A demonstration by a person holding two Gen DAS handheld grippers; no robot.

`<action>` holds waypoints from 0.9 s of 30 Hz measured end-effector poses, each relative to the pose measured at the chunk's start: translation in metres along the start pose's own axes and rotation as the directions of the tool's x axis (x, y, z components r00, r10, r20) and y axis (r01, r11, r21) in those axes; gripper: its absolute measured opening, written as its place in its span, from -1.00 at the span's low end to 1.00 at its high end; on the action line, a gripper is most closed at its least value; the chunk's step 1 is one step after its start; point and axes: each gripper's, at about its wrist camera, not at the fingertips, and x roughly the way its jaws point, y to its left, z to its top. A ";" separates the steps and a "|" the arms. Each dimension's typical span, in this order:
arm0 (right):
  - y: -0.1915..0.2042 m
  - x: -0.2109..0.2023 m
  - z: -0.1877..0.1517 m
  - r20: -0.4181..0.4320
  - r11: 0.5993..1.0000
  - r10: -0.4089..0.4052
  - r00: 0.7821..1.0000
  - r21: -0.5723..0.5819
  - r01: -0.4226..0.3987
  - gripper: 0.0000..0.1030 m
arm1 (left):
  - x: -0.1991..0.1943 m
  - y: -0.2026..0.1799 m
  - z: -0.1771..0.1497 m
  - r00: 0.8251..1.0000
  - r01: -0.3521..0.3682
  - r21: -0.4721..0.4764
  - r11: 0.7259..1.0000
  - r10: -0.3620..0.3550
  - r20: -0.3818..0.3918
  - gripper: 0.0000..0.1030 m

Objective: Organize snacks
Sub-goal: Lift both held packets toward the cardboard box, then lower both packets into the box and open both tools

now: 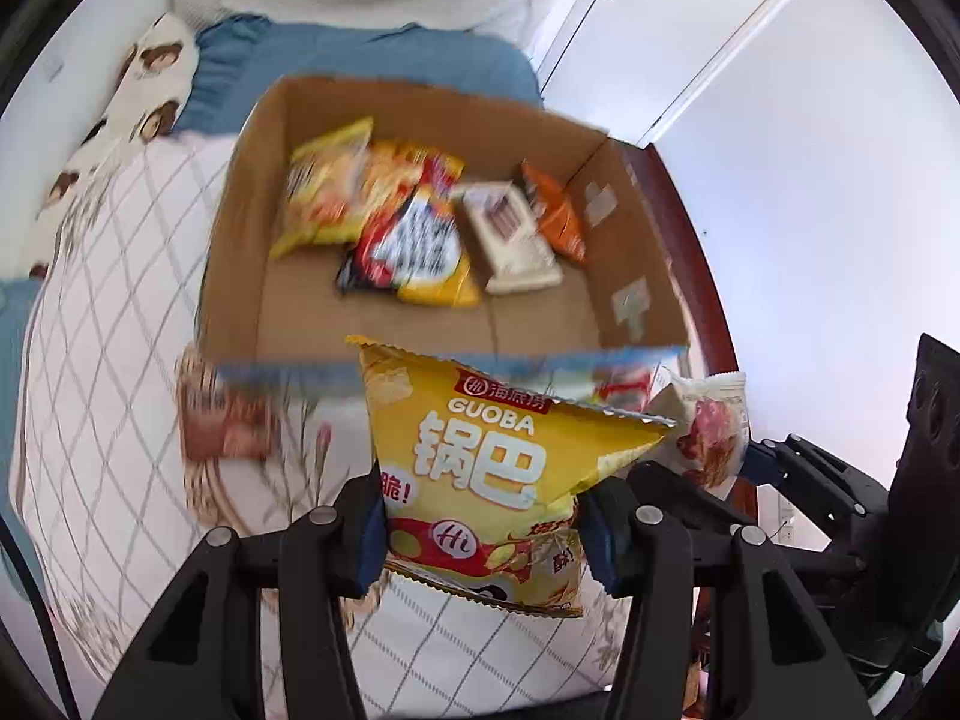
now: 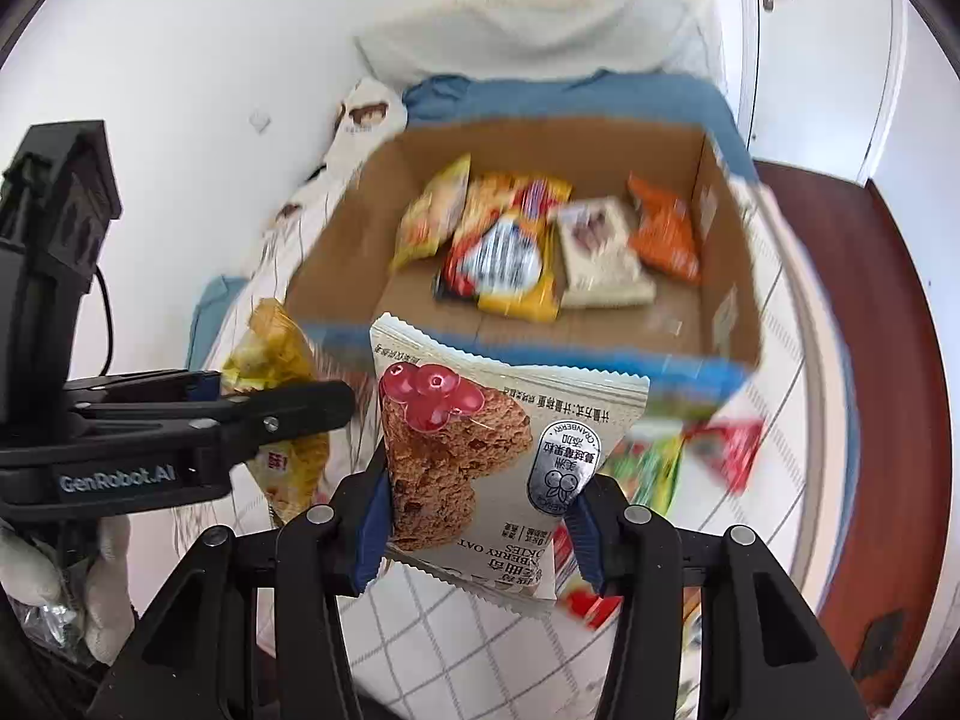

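My left gripper (image 1: 480, 534) is shut on a yellow Guoba snack bag (image 1: 480, 456), held up just in front of an open cardboard box (image 1: 240, 228) on the bed. My right gripper (image 2: 480, 534) is shut on a white cranberry oat cookie pack (image 2: 474, 456), also raised before the box (image 2: 336, 240). Each gripper shows in the other's view: the left gripper (image 2: 270, 393) with its yellow bag (image 2: 282, 354) at the left, the right gripper (image 1: 714, 468) with the cookie pack (image 1: 714, 420) at the right. Several snack packs (image 1: 420, 222) lie inside the box.
The box stands on a bed with a checked quilt (image 1: 108, 312) and a blue blanket (image 1: 372, 60). A brown pack (image 1: 228, 426) and red and green packs (image 2: 714, 450) lie loose on the quilt by the box's near wall. A white wall and door (image 1: 690, 30) are behind; dark red floor (image 2: 870, 360) lies to the right.
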 end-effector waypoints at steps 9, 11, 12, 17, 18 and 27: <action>-0.078 0.026 0.096 -0.092 0.999 -0.044 0.995 0.017 0.046 0.02 | 0.094 0.001 0.110 0.965 0.111 -0.178 0.978 -0.149 -0.217 -0.04; -0.091 0.038 0.107 -0.132 0.998 -0.040 0.990 0.036 0.046 0.02 | 0.120 0.002 0.121 0.948 0.110 -0.219 0.970 -0.169 -0.271 -0.04; -0.098 0.049 0.111 -0.158 0.998 -0.036 0.987 0.037 0.043 0.02 | 0.131 0.001 0.126 0.942 0.102 -0.225 0.969 -0.167 -0.292 -0.04; -0.108 0.077 0.112 -0.228 0.998 -0.061 0.972 0.002 0.063 0.03 | 0.161 -0.011 0.134 0.926 0.049 -0.194 0.980 -0.117 -0.358 -0.04; -0.109 0.081 0.112 -0.239 0.998 -0.062 0.969 -0.006 0.063 0.03 | 0.166 -0.011 0.135 0.923 0.038 -0.193 0.980 -0.108 -0.369 -0.03; -0.119 0.100 0.107 -0.343 0.995 -0.093 0.935 -0.006 0.096 0.84 | 0.184 -0.007 0.135 0.914 -0.034 -0.144 0.989 -0.027 -0.404 0.80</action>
